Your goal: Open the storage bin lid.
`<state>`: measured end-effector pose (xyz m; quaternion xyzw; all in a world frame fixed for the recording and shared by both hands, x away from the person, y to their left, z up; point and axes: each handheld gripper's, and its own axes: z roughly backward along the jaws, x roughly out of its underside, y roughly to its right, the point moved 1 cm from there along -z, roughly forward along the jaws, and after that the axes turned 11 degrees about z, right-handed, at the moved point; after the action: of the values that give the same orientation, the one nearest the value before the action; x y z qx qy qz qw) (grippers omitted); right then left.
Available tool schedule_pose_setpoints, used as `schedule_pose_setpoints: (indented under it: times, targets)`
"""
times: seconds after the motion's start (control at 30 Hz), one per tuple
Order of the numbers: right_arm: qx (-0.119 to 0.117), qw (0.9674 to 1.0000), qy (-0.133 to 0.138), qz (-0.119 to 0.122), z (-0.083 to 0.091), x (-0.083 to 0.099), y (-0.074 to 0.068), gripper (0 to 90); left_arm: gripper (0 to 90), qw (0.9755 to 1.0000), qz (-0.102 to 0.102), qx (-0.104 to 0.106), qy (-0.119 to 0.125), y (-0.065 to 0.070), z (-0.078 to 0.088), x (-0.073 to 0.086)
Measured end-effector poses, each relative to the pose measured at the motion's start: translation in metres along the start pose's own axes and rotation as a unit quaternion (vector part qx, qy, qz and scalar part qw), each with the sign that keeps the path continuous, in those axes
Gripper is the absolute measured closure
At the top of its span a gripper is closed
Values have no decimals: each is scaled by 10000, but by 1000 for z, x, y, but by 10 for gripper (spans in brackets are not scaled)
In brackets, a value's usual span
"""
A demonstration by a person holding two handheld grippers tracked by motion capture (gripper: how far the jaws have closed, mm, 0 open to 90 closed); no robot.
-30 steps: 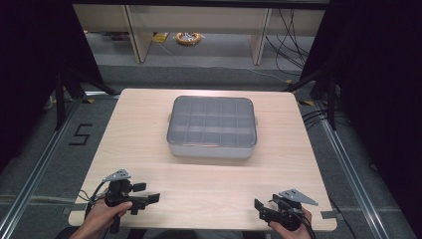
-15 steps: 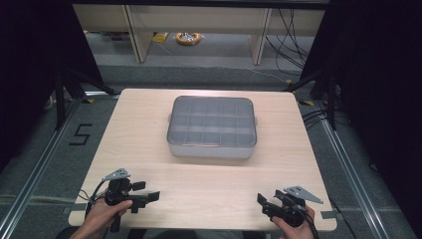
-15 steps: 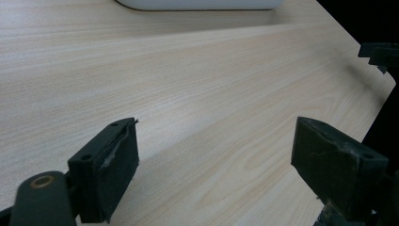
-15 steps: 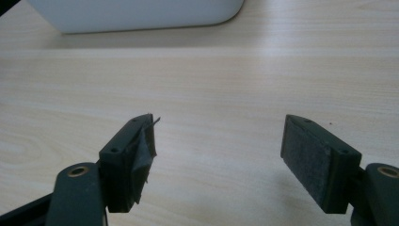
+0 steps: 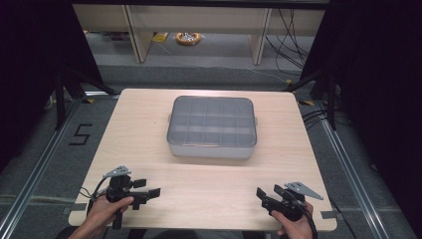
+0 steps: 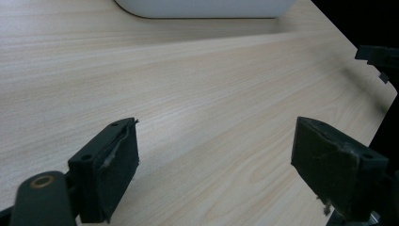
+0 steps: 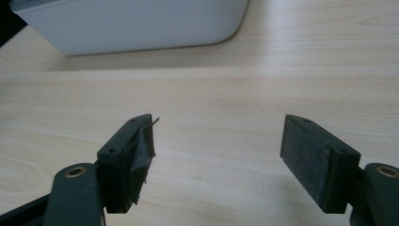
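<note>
Sitting mid-table, grey lidded box (image 5: 212, 127) (compartments inside)

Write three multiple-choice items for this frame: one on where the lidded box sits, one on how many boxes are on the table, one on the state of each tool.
1. Where does the lidded box sit on the table?
A. Toward the far middle
B. At the near left corner
C. Hanging off the right edge

2. How many boxes stand on the table?
A. One
B. Two
C. Three

3. How do the left tool and the right tool stand?
A. Both shut on the box
B. Both open, holding nothing
C. Left open, right shut

Answers: 1 A, the high view shows the box past the table's centre, between its left and right edges. 2 A, a single grey box with a compartmented see-through lid is there. 3 B, each gripper view shows its jaws wide apart over bare wood, the box well ahead of them.
</note>
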<state>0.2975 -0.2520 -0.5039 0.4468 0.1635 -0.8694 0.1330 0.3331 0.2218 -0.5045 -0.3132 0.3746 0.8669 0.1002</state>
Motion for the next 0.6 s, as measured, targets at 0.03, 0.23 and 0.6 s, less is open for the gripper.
schedule_pose_setpoints:
  times: [0.03, 0.23, 0.6]
  targets:
    - [-24, 10000, 63, 46, 0, -1, 1, 250, 148, 10000, -1, 0, -23, -1, 0, 0]
    - [1, 9999, -72, -86, 3, -3, 0, 234, 148, 9999, 143, -45, -16, -7, -2, -4]
    - [-248, 9996, 102, -53, -6, -26, 14, 239, 148, 9995, 293, 41, 52, -6, -9, -26]
